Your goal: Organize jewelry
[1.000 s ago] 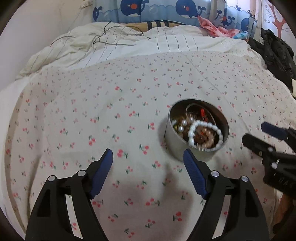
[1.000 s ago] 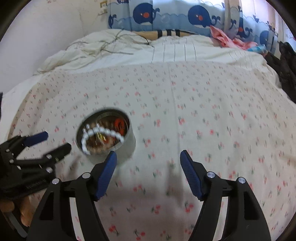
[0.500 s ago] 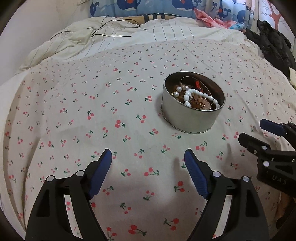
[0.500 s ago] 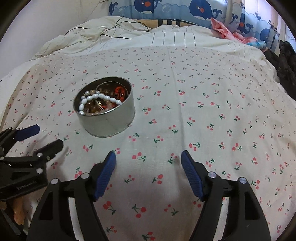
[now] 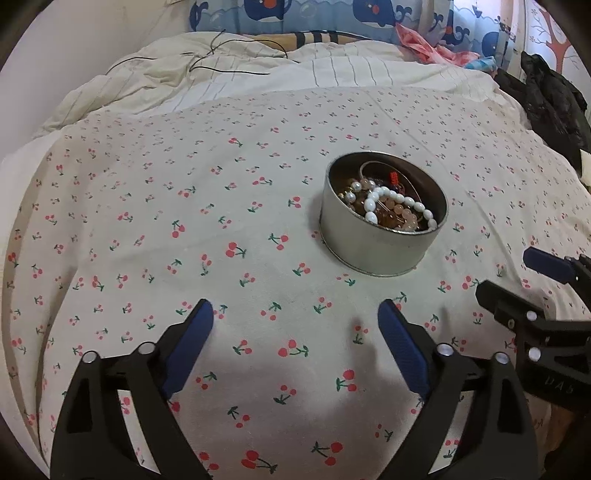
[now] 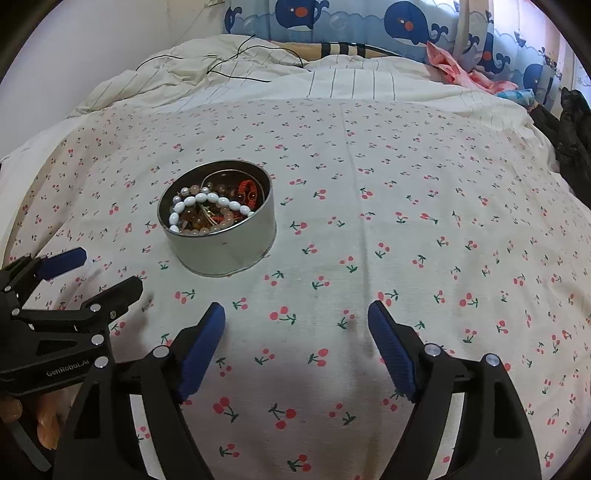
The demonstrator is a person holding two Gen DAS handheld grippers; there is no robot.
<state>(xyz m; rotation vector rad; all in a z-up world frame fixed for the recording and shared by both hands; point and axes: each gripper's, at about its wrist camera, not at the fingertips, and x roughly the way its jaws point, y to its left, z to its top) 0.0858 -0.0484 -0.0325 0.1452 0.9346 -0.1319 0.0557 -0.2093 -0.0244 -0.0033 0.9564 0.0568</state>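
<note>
A round silver tin stands on the cherry-print bedsheet. It holds tangled jewelry: a white bead bracelet on top, pink beads and a red piece. My left gripper hovers over the sheet just short of the tin and a little to its left. Its jaws are opening with nothing between them. My right gripper is near and to the right of the tin, jaws also opening and empty. Each gripper shows at the edge of the other's view.
A rumpled striped duvet with a black cable lies at the back, below a whale-print curtain. Pink cloth and a dark garment sit at the far right. A hand holds the left gripper.
Both views have steadied from a blurred, steeper look at the tin, which now sits higher in each frame. The left jaws have widened slightly; the right jaws stand a touch wider too.
</note>
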